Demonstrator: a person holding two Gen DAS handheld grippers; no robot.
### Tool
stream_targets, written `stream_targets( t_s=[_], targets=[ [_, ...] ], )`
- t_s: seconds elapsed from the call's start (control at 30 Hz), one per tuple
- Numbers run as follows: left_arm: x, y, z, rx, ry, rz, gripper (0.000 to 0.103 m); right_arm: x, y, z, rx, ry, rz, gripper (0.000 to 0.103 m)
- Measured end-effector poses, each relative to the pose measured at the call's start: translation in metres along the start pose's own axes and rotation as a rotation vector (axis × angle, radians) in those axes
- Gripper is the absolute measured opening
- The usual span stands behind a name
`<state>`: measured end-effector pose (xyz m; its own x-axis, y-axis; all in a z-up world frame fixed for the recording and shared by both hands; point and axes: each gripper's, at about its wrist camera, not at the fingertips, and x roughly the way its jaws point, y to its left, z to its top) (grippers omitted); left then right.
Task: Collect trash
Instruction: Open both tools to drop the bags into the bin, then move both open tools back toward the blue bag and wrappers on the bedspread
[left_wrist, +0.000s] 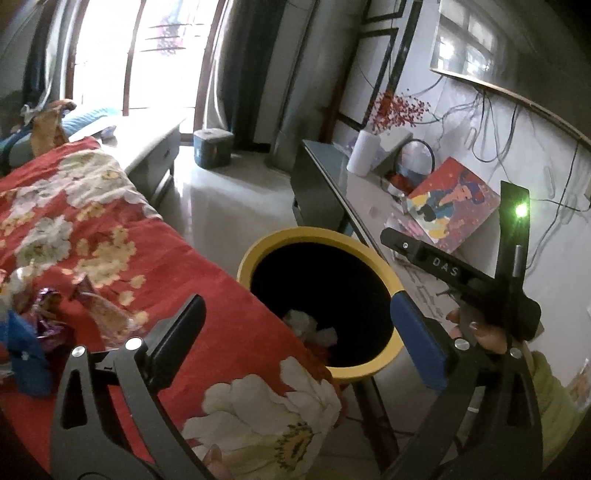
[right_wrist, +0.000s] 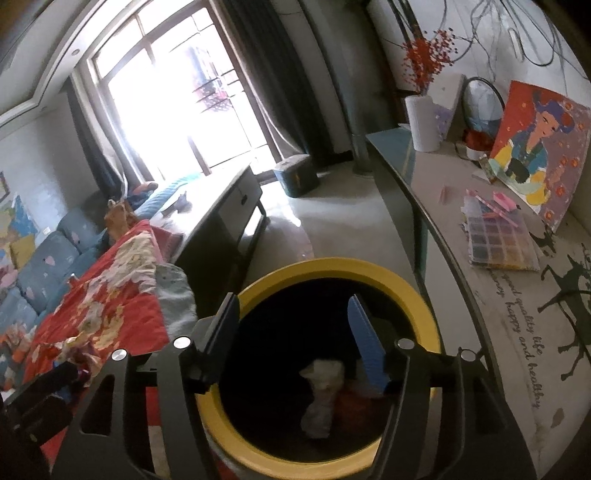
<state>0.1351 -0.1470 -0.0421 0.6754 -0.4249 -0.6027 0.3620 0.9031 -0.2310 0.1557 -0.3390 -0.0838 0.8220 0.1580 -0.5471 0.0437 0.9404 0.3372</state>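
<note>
**While both claws stand empty, the next wrappers lie left of the bin**

Since the remaining trash (left_wrist: 44, 317) is a crumpled heap of foil and blue wrappers on the red floral quilt (left_wrist: 110, 236), it sits down and to the left of my left claw (left_wrist: 306, 332), past the black finger. That claw is wide open and holds nothing; its blue-padded finger reaches over the yellow rim of the bin (left_wrist: 317, 236), so its gap looks across the bin mouth and the edge of the bed. The heap has no clear long axis that I can make out; it is a loose cluster, and the fisheye edge smears it.

My left claw is plainly the nearer one. To reach the wrappers it would have to swing left and down, away from the bin.

My right claw (right_wrist: 291, 336) hangs straight over the bin's dark mouth (right_wrist: 406, 291), its fingers parted, with nothing between them. Below it, inside the bin, lie white crumpled paper (right_wrist: 321, 398) and something reddish, probably more wrapping. From this claw the same heap (right_wrist: 74, 354) is off to the far left, so it has the longer way to go.

The bin stands between the bed and the table (right_wrist: 443, 236), close against both. On the table sit a bead box (right_wrist: 498, 240), a painted canvas (right_wrist: 535, 147) and a paper roll (right_wrist: 423, 122).
</note>
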Motion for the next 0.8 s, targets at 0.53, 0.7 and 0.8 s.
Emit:
stream_targets(
  t_s=[0.53,0.7,0.8],
  targets=[
    [-0.04,0.024,0.003,-0.035,-0.086,0.074,0.092,-0.021,0.047,0.001,-0.073,-0.028,0.068,0.075],
    [-0.054,0.035,0.002,-0.049,-0.114,0.108,0.092,-0.026,0.065,-0.001,-0.104,-0.03,0.094,0.076],
    [-0.062,0.043,0.001,-0.066,-0.13,0.13,0.092,-0.029,0.076,-0.003,-0.123,-0.03,0.111,0.077]
  ],
)
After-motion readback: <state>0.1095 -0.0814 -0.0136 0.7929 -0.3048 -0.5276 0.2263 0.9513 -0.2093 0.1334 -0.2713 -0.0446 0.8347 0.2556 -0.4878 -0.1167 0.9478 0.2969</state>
